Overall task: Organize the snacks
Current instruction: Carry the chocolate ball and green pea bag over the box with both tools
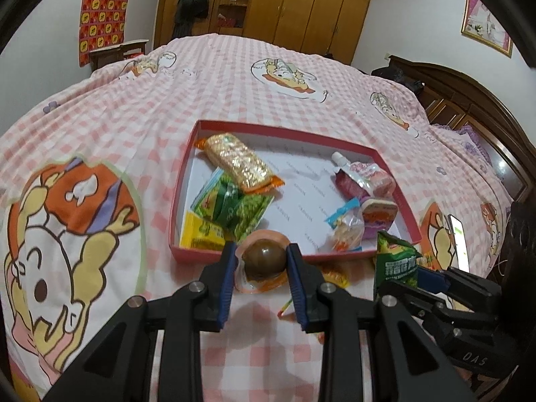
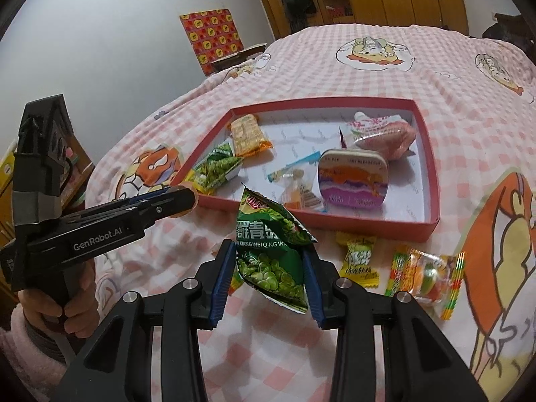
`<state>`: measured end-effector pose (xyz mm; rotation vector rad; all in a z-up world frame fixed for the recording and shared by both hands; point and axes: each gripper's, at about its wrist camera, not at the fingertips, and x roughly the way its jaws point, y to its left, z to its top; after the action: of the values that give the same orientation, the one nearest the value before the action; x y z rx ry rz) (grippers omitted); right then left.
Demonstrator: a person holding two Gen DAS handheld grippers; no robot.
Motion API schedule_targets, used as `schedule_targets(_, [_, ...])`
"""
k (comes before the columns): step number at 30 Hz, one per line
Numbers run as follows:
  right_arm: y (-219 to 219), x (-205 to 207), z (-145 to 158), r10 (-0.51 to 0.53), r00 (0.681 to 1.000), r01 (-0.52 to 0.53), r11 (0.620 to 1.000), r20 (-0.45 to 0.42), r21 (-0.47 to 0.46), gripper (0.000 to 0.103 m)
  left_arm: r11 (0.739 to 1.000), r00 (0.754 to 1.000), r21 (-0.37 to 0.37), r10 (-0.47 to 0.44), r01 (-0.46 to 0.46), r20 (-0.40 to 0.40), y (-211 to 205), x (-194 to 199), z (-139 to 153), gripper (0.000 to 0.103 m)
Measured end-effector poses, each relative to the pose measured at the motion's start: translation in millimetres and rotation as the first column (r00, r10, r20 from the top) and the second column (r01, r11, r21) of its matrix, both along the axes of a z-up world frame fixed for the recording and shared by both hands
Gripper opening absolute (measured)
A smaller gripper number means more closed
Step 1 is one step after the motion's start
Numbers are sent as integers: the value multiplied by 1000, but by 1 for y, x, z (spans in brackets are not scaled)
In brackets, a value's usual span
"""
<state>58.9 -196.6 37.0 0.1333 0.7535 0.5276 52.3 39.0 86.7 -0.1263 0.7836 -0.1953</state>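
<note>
My left gripper (image 1: 260,258) is shut on a brown ball-shaped snack in a clear orange-edged wrapper (image 1: 264,257), held just before the near rim of the red box (image 1: 241,255). My right gripper (image 2: 269,261) is shut on a green pea packet (image 2: 273,251), lifted above the bedspread near the box's (image 2: 368,226) front wall. That packet (image 1: 397,261) also shows at the right in the left wrist view. The box holds a cracker bar (image 1: 239,162), green packets (image 1: 231,207), a pink pouch (image 2: 382,134), a small tin (image 2: 351,181) and a clear candy bag (image 2: 296,184).
A yellow candy (image 2: 358,259) and a striped clear candy pack (image 2: 425,276) lie on the pink checked bedspread (image 1: 234,90) to the right of my right gripper. A phone (image 1: 459,234) lies at the bed's right side. A hand (image 2: 53,305) holds the left gripper's handle.
</note>
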Motion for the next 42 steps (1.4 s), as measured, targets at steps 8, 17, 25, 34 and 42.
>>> schedule_targets(8, [-2,14,16,-3,1000,3,1000,19,-2,40,1000,999,18,-8,7,39,-3,17,17,31])
schedule_targets(17, [0,36,32,-4,999,5,1000,40,-28,40,996,995,72,-52,45,88,-19,42,32,31])
schedule_targets(25, [1,58,39,-15,999,16,999,44,-36,40,993,990,96,-81,70,115,-31,68,32,31])
schedule_targets(34, [3,85,35,-30,999,31,999,22,-31,40,990,988,90,-114,105,109,-39,109,23,31])
schedule_targets(42, [1,100,27,-42,999,42,999,9,-25,40,991,991,87,-107,100,77,-40,136,6,31])
